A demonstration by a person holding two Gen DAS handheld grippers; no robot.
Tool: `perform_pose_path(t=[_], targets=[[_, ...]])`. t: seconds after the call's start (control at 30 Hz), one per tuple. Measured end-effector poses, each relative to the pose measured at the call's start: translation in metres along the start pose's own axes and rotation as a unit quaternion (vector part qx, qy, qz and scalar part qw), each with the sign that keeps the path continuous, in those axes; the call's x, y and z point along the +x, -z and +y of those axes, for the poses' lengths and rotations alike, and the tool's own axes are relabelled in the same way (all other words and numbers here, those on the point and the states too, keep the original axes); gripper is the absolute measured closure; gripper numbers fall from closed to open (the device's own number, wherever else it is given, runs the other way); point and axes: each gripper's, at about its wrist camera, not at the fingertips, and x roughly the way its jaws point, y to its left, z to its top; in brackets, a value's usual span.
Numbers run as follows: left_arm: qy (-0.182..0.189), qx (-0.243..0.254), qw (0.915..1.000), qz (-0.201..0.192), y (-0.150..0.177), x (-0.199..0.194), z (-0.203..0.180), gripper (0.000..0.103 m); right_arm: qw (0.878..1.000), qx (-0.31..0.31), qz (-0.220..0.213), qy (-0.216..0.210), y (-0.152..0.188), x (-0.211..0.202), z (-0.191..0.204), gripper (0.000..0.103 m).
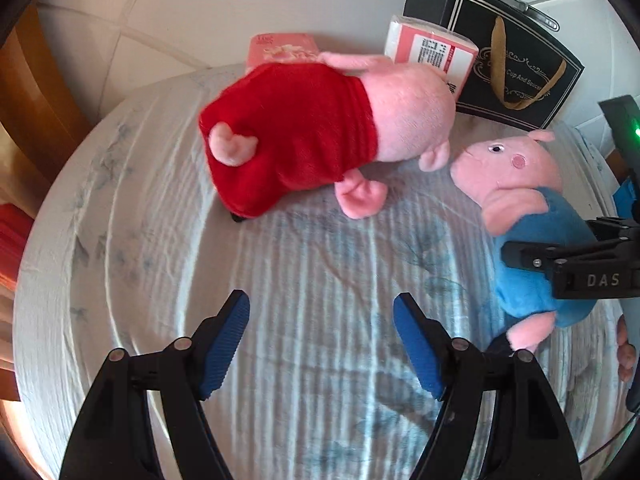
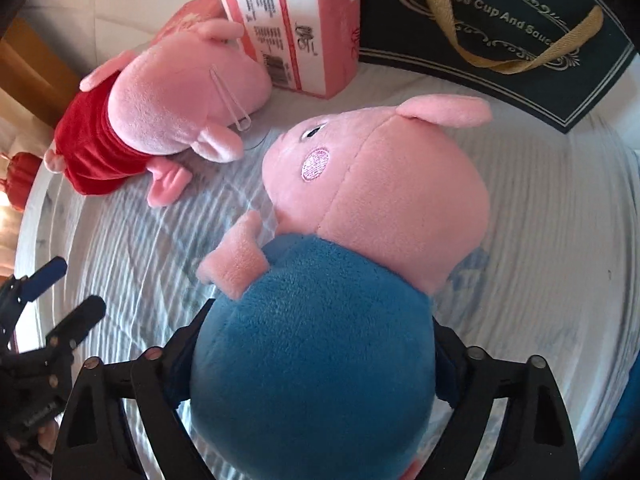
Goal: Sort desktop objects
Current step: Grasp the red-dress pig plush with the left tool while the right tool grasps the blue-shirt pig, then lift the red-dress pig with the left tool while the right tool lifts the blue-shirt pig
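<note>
Lying on striped desk cloth (image 1: 304,280): two plush pigs, two pink tissue packs, one black gift bag (image 1: 516,68). Right claw (image 2: 316,364) pinching blue-shirted pig (image 2: 320,360); left claw (image 1: 320,344) hanging spread, holding nothing.

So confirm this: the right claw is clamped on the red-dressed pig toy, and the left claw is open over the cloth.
Wrong toy. The right wrist view shows the right claw clamped on the blue-dressed pig toy; the red-dressed pig toy lies untouched. The left claw is indeed open over the cloth.
</note>
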Motion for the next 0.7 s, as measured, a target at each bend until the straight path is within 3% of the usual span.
perform_pose_path(t=[0.1, 0.17, 0.27, 0.33, 0.4, 0.43, 0.6, 0.63, 0.7], targets=[[-0.039, 0.055, 0.9974, -0.027, -0.020, -0.013, -0.007, 0.029, 0.998, -0.007, -0.037, 0.049, 0.003, -0.028, -0.022, 0.020], [-0.076, 0.119, 0.9888, -0.046, -0.035, -0.018, -0.018, 0.029, 0.996, 0.003, -0.054, 0.070, 0.006, -0.045, -0.046, 0.020], [-0.125, 0.226, 0.9645, -0.058, -0.068, 0.000, -0.030, 0.029, 0.992, 0.026, -0.068, 0.105, 0.011, -0.066, -0.084, 0.020], [-0.150, 0.296, 0.9421, -0.052, -0.077, 0.013, -0.045, 0.029, 0.990, 0.044, -0.067, 0.113, 0.014, -0.072, -0.109, 0.020], [-0.175, 0.354, 0.9183, -0.028, -0.085, 0.036, -0.056, 0.029, 0.990, 0.062, -0.063, 0.113, 0.016, -0.077, -0.132, 0.020], [-0.176, 0.368, 0.9128, -0.013, -0.088, 0.047, -0.059, 0.029, 0.989, 0.068, -0.062, 0.119, 0.018, -0.078, -0.142, 0.020], [-0.188, 0.387, 0.9022, 0.024, -0.106, 0.085, -0.071, 0.015, 0.987, 0.090, -0.057, 0.123, 0.022, -0.080, -0.176, 0.020], [-0.193, 0.384, 0.9025, 0.024, -0.109, 0.090, -0.072, 0.015, 0.987, 0.093, -0.056, 0.119, 0.020, -0.077, -0.179, 0.020], [-0.196, 0.355, 0.9137, 0.028, -0.118, 0.095, -0.068, 0.021, 0.987, 0.095, -0.054, 0.114, 0.020, -0.073, -0.183, 0.020]])
